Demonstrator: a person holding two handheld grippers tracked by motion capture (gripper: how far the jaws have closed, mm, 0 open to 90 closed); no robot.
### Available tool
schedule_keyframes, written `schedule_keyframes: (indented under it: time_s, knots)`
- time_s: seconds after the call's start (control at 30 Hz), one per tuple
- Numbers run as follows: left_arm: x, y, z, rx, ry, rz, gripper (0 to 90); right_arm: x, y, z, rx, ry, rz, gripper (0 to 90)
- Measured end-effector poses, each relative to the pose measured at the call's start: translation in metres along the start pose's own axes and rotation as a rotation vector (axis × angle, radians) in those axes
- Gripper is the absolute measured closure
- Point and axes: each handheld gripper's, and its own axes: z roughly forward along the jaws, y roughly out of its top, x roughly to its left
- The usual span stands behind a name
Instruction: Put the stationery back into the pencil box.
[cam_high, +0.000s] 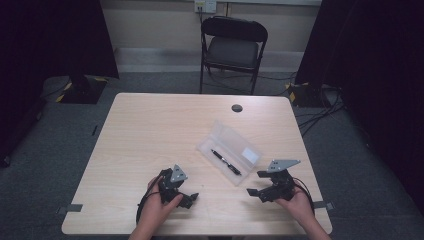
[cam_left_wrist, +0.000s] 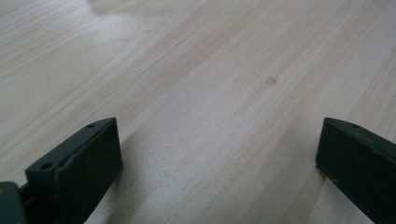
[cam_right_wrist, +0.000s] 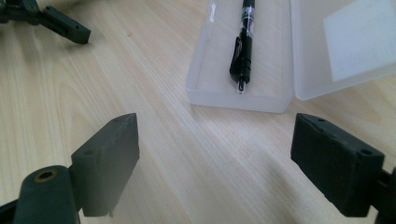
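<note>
A clear plastic pencil case (cam_high: 231, 150) lies open on the light wooden table (cam_high: 150, 130), lid folded flat beside its tray. A black pen (cam_high: 226, 162) rests inside the tray (cam_right_wrist: 219, 79), and the pen (cam_right_wrist: 243, 51) shows close up in the right gripper view. The lid (cam_right_wrist: 341, 42) carries a white label. My left gripper (cam_high: 186, 199) is held near the front edge, left of the case, jaws wide open over bare wood (cam_left_wrist: 219, 154). My right gripper (cam_high: 256, 194) sits just right of the case's near end, open and empty, pointing at the tray (cam_right_wrist: 215, 158).
A black folding chair (cam_high: 233, 45) stands beyond the table's far edge. A round cable grommet (cam_high: 237, 108) sits near the table's back edge. Cables and yellow-black taped stands lie on the grey floor at both sides. The left half of the tabletop is bare wood.
</note>
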Motion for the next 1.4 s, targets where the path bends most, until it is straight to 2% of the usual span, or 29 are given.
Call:
schedule_keyframes:
  time_s: [0.57, 0.83, 1.4]
  knots:
    - [0.000, 0.000, 0.000, 0.000, 0.000, 0.000, 0.0, -0.010, -0.021, 0.003, 0.015, -0.045, -0.035, 14.1]
    - [0.000, 0.000, 0.000, 0.000, 0.000, -0.001, 0.0, -0.010, -0.027, 0.007, 0.034, -0.095, -0.103, 13.7]
    - [0.000, 0.000, 0.000, 0.003, 0.002, 0.001, 0.0, -0.010, -0.029, 0.006, 0.023, -0.101, -0.095, 12.8]
